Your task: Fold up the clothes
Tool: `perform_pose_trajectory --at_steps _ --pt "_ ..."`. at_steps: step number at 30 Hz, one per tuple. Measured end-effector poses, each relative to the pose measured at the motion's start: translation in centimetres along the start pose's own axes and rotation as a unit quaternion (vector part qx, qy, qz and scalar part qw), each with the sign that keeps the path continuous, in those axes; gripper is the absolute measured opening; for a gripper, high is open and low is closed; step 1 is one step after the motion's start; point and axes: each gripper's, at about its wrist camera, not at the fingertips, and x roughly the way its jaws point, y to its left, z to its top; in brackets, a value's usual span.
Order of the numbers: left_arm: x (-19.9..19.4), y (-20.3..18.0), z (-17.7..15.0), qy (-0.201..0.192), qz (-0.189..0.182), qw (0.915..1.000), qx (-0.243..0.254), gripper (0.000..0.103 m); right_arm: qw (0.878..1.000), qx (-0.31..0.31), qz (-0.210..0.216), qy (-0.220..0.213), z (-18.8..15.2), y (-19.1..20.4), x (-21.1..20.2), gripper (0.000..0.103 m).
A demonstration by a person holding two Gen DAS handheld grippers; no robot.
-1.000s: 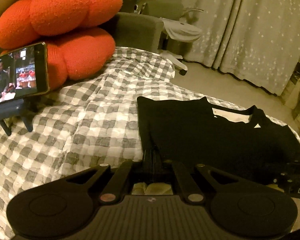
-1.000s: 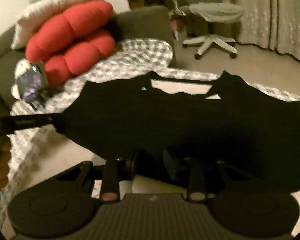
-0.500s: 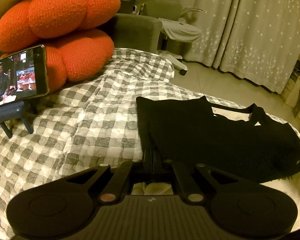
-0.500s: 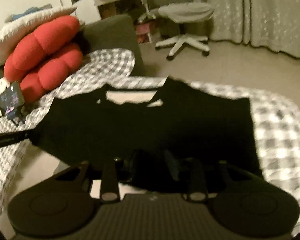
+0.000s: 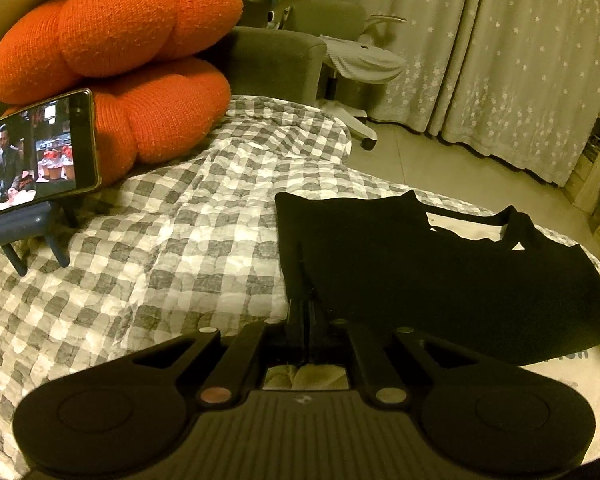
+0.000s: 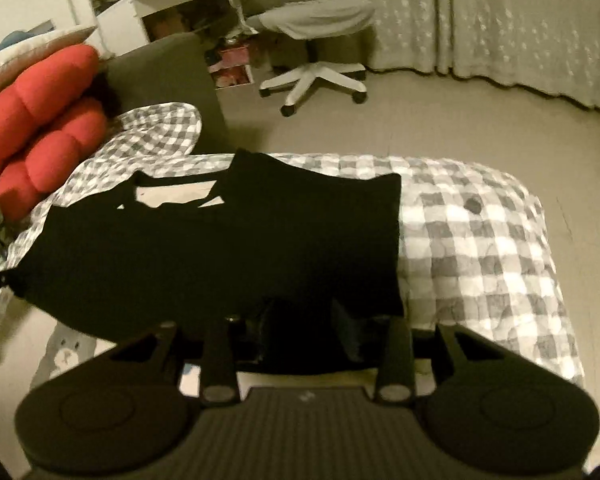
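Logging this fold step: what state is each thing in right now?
black shirt: spread on the bed, near edge lifted.
left hand-held gripper: shut on the shirt's edge.
right hand-held gripper: fingers apart, shirt edge between them.
phone: on, propped on its stand.
checked blanket: rumpled.

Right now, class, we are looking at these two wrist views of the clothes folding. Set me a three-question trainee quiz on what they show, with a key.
1. True or false: the left gripper is shut on the black garment.
2. What pattern covers the bedspread? A striped B checked C plain
3. Fill in: the phone stands in front of the orange ____.

Key: 1 true. 2 B. 3 cushion.
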Motion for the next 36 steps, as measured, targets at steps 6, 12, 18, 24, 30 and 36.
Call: perform_pose_trajectory --at_steps 6,12,18,24,30,36 --pt "-0.2 0.2 0.0 0.001 -0.003 1.0 -0.005 0.005 1.0 0.024 0.0 -0.001 0.1 -1.5 -0.8 0.029" --pt "-0.6 0.4 0.2 -0.008 -0.003 0.9998 -0.017 0.004 0.997 0.065 -0.012 -0.031 0.5 -3.3 -2.5 0.03" --pt "-1.7 0.4 0.7 -0.045 -0.018 0.9984 -0.028 0.004 0.997 0.078 -0.007 -0.028 0.4 -4.1 -2.8 0.03" --pt "-2.6 -1.0 0.6 -0.086 -0.035 0.9956 -0.005 0.004 0.999 0.045 -0.021 0.008 -0.4 -2.6 -0.6 0.029" --pt "-1.6 -2.5 0.1 -0.064 -0.037 0.9971 0.02 0.004 0.998 0.05 -0.02 0.013 -0.5 -2.7 -1.2 0.028" --pt "0.0 -2.4 -0.6 -0.023 -0.022 0.9994 0.015 0.004 0.999 0.044 -0.008 0.022 -0.8 -3.2 -1.7 0.028"
